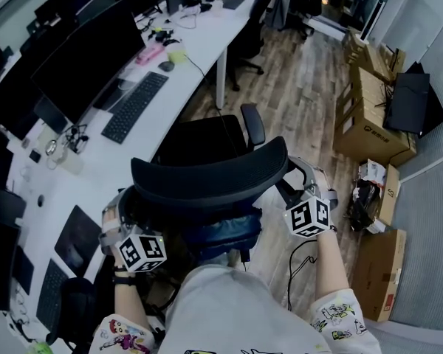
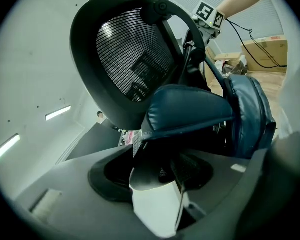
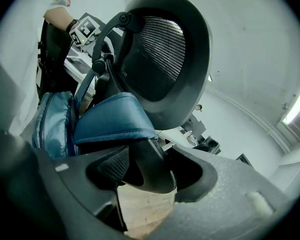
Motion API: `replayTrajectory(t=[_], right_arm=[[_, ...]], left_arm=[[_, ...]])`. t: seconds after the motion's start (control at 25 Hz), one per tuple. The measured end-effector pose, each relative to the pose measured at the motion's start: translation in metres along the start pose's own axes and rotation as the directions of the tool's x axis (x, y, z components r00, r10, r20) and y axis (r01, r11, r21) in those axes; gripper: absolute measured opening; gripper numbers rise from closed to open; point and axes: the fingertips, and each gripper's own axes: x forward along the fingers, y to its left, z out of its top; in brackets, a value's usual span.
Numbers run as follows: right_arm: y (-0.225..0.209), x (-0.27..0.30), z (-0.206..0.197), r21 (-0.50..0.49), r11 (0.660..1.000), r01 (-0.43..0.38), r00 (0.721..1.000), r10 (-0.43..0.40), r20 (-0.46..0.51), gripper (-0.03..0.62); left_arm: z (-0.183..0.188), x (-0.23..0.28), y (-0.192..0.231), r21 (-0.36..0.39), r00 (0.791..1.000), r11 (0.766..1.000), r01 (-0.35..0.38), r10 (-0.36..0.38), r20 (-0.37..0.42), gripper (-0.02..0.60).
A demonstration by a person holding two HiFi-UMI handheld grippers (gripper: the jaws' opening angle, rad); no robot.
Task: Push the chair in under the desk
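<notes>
A black office chair with a mesh headrest [image 1: 207,179] stands facing the long white desk [image 1: 192,50], its seat [image 1: 203,140] close to the desk edge. A blue padded cushion [image 1: 225,231] hangs on the chair's back below the headrest. My left gripper [image 1: 124,209] grips the left rim of the chair back, and my right gripper [image 1: 301,183] grips the right rim. In the left gripper view the black rim [image 2: 152,171] lies between the jaws under the mesh [image 2: 130,59]. In the right gripper view the rim [image 3: 150,169] sits against the textured pad [image 3: 112,166].
Monitors [image 1: 88,54] and keyboards [image 1: 135,105] fill the desk. A white desk leg [image 1: 221,80] stands ahead of the chair. Cardboard boxes [image 1: 365,116] line the wall at right, and a cable [image 1: 295,260] trails over the wood floor. Other chairs [image 1: 255,21] stand further along.
</notes>
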Motion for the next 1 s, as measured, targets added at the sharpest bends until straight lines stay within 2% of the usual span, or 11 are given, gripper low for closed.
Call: replayTrajectory(t=[0.48, 0.76, 1.0], right_arm=[[-0.033, 0.034, -0.012, -0.007, 1.000, 0.009, 0.999, -0.009, 0.032, 0.264], [-0.050, 0.044, -0.025, -0.043, 0.999, -0.028, 0.993, 0.033, 0.113, 0.264], [-0.064, 0.056, -0.039, -0.091, 0.992, -0.090, 0.979, 0.105, 0.176, 0.264]], left_arm=[[0.018, 0.032, 0.011, 0.011, 1.000, 1.000, -0.028, 0.028, 0.001, 0.236], [0.032, 0.034, 0.001, -0.033, 0.994, 0.997, -0.069, 0.066, -0.090, 0.237], [0.046, 0.028, -0.016, -0.087, 0.974, 0.987, -0.134, 0.115, -0.194, 0.238]])
